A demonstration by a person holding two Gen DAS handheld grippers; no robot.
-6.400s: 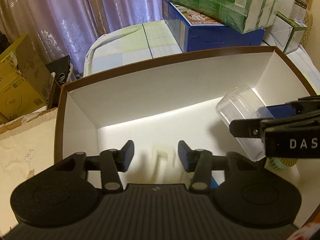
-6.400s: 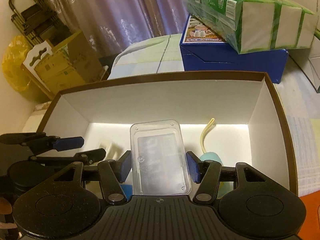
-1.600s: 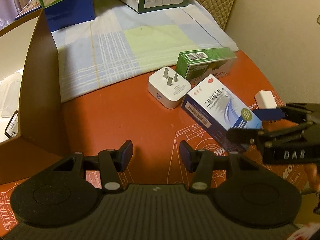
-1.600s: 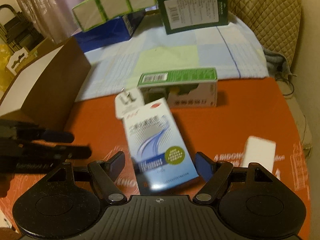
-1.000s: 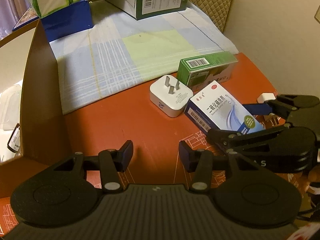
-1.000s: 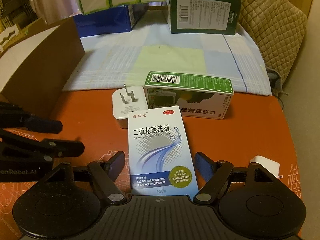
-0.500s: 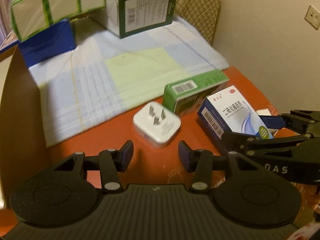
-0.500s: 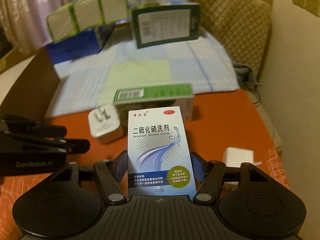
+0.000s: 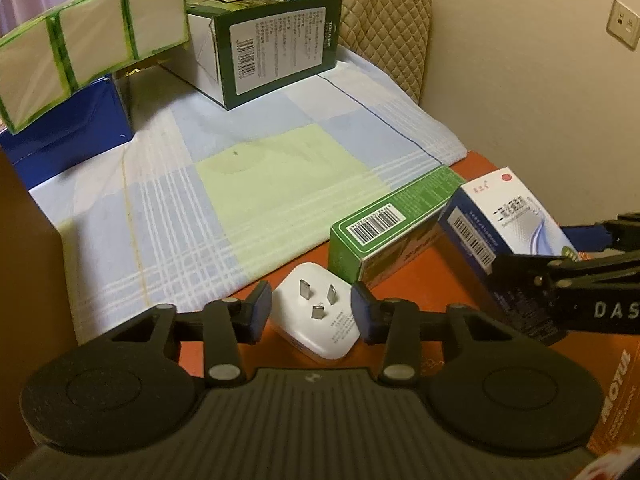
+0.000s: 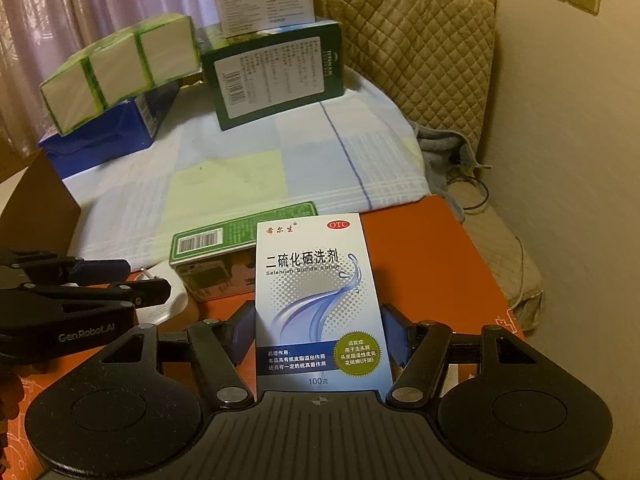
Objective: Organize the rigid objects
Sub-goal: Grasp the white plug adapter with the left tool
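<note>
Orange desk surface is carrying the loose items, with a checked cloth lying across its far part. At 9 o'clock in the left wrist view, a brown box wall is standing at the frame edge.

The left gripper is hovering with its fingers released and spread on either side of a white plug adapter, prongs facing up; whether the pads are touching it cannot be told. The adapter is resting on the desk just beside the cloth edge.

At 1 o'clock from the adapter, a green carton is lying on its side, barcode end facing the camera, near the cloth edge.

At 3 o'clock in the left wrist view, the right gripper is clenching its fingers on the lower sides of a blue-and-white lotion box. The box is being held printed face up above the desk, with the green carton behind it at 11 o'clock in the right wrist view.

At 12 o'clock on the cloth, a dark green box, a blue box and a green-wrapped tissue pack are sitting stacked together. A quilted cushion is leaning at 1 o'clock against the wall.
</note>
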